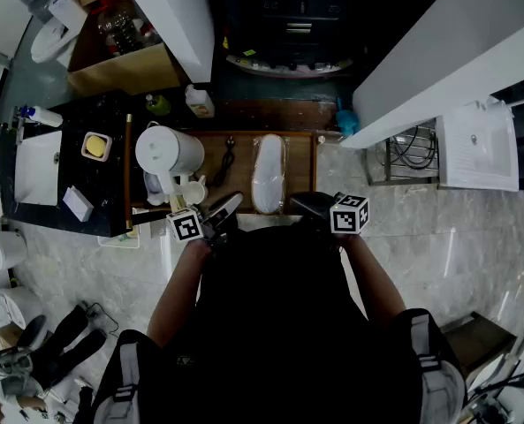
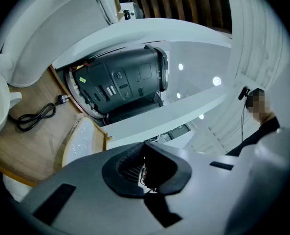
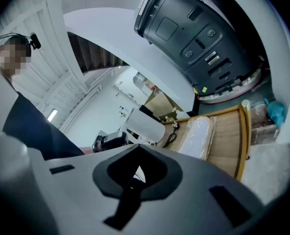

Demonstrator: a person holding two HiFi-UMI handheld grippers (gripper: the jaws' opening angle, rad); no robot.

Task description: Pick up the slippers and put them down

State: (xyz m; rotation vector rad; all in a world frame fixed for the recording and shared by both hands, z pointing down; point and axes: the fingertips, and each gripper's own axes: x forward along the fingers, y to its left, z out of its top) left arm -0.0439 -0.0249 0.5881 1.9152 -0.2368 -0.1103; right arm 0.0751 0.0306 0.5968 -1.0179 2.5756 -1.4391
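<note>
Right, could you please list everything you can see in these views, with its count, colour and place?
slippers: one plastic-wrapped bundle, white, lying on the tray
wooden tray: one, brown, just ahead of the grippers
kettle: one, white, at the tray's left end
power cord: one, black, on the tray between kettle and slippers
basin: one, white, set in the dark counter at left
cardboard box: one, brown, beyond the counter
left gripper: grey, jaws together, empty, near the tray's front edge
right gripper: grey, jaws together, empty, right of the slippers' near end

White slippers (image 1: 268, 173); brown wood tray (image 1: 299, 170); white kettle (image 1: 169, 151); black cord (image 1: 225, 161); grey marbled floor (image 1: 421, 228).
</note>
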